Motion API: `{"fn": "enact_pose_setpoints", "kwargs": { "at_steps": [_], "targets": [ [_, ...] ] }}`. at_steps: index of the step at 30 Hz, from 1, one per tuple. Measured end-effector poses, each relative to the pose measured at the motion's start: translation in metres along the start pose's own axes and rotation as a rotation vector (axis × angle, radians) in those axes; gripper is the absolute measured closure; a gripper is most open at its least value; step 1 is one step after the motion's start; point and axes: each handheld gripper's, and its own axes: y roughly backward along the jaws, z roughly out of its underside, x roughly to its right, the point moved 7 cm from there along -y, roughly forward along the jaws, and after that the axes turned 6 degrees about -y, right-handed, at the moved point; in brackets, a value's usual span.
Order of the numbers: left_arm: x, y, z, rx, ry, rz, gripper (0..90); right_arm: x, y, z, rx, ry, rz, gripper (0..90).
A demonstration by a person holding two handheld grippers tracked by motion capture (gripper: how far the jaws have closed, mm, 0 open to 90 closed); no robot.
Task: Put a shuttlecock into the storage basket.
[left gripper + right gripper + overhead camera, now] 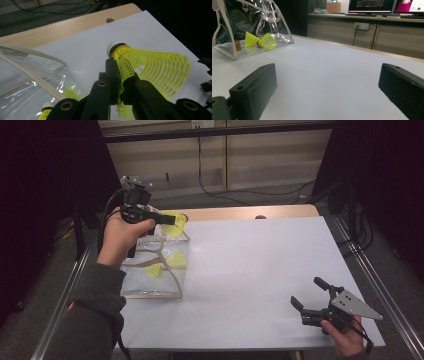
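The left gripper point(167, 219) is held above the top opening of a clear plastic pouch with cream-coloured trim and handles point(155, 270), which stands upright at the left side of the table with a white sheet over its wooden top point(260, 270). The person's left hand point(122, 232) wraps the gripper's body from below, the forearm in a grey sleeve rising from the lower left, and the black jaws point level toward the right across the pouch's mouth. In the left gripper view the jaws are clamped on the yellow mesh skirt of a neon-yellow plastic shuttlecock with a white cork tip point(147, 65); the skirt is pinched flat between the pads, the cork end points away from the gripper, and the free part of the skirt fans out to the right. The shuttlecock hangs clear of the table, over the pouch's rim.

Inside the pouch lie further yellow shuttlecocks point(167, 262), resting on its bottom; the right gripper view shows two of them point(260, 40) lying tip to tip.

The right gripper point(311, 301) sits at the near right corner of the table, well apart from the pouch. The right hand point(345, 337) grips it from below at the table's edge, jaws angled up and to the left. Its jaws stand wide apart with nothing between them, just above the white surface.
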Motion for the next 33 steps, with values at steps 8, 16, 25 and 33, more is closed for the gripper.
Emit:
{"fn": "enact_pose_setpoints", "kwargs": {
  "at_steps": [8,16,25,33],
  "targets": [
    [-0.006,0.007,0.0,0.007,0.008,-0.013,87.4,0.0,0.0,0.0,0.0,0.0,0.0,1.6],
    [-0.012,0.014,-0.001,0.012,0.018,-0.031,87.3,0.0,0.0,0.0,-0.001,-0.001,0.002,1.6],
    [-0.019,0.02,0.001,0.019,0.031,-0.049,87.3,0.0,0.0,0.0,-0.002,0.002,0.002,1.6],
    [-0.024,0.024,0.002,0.02,0.03,-0.062,87.3,0.0,0.0,0.0,-0.001,0.003,0.002,1.6]
  ]
}}
